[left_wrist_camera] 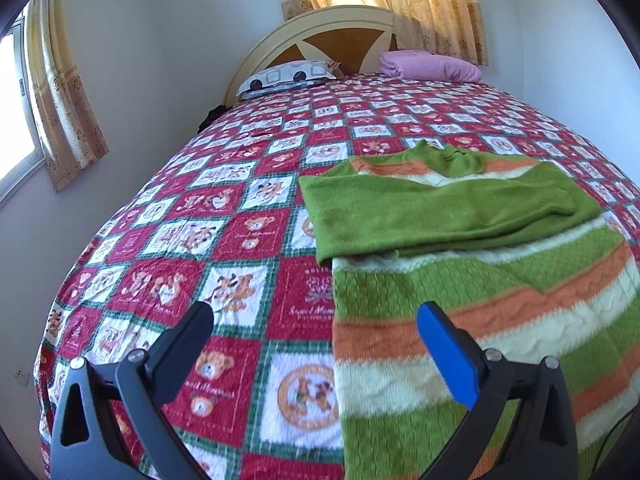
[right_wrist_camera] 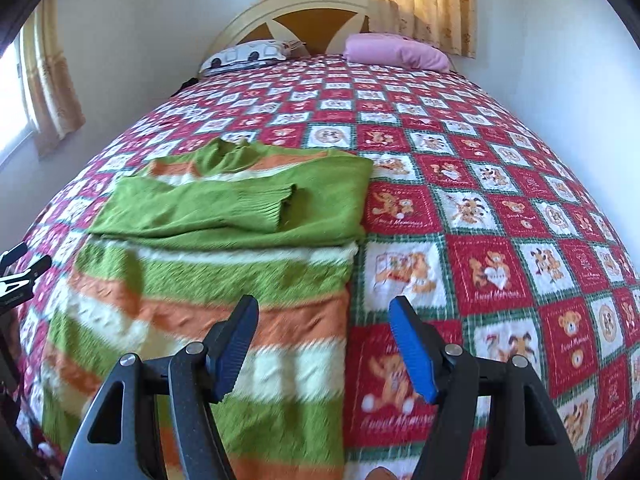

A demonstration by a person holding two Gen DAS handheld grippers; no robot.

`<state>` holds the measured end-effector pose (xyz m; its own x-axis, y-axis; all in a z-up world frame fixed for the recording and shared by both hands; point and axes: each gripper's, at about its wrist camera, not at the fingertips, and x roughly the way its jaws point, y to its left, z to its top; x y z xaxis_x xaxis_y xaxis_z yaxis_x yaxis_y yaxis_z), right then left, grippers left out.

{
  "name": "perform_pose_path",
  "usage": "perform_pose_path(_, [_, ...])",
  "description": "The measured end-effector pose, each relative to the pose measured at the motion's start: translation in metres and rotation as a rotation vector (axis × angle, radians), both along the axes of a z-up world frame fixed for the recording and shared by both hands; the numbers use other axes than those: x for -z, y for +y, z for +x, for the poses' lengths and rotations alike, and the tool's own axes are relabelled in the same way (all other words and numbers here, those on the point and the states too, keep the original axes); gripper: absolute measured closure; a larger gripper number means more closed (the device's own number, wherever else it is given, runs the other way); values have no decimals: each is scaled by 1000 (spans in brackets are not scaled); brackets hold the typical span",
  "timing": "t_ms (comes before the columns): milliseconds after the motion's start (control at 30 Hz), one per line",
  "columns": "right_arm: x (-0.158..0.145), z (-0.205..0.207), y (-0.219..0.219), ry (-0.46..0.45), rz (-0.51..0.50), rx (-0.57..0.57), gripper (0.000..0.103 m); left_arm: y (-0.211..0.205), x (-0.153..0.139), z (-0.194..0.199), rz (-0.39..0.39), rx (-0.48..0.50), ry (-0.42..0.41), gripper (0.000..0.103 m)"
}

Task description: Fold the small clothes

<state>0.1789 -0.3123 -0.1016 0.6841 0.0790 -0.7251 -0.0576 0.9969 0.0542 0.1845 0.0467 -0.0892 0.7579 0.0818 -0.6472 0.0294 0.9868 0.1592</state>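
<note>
A small knitted sweater (left_wrist_camera: 480,272) (right_wrist_camera: 208,272) with green, orange and cream stripes lies flat on the bed, collar toward the headboard. Both green sleeves (right_wrist_camera: 224,208) are folded across its chest. My left gripper (left_wrist_camera: 316,320) hovers open over the sweater's left edge, nothing between its fingers. Over the sweater's right edge my right gripper (right_wrist_camera: 324,316) hangs open and empty, one pad above the knit and the other above the bedspread. The left gripper's tip (right_wrist_camera: 20,272) shows at the left border of the right wrist view.
The bed carries a red, white and green teddy-bear quilt (left_wrist_camera: 240,240) (right_wrist_camera: 500,240). By the headboard (left_wrist_camera: 320,36) lie a patterned pillow (left_wrist_camera: 288,74) and a folded pink cloth (left_wrist_camera: 432,65). Walls and curtained windows border the bed on the left and behind.
</note>
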Motion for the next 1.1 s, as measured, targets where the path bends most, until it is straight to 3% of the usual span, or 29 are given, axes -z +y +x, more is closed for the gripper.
perform_pose_path(800, [1,-110,25,31,-23,-88,32,4,-3,-96,2,75,7,0])
perform_pose_path(1100, [17,-143,27,79,-44,-102,31,11,9,-127,-20,97,57,0])
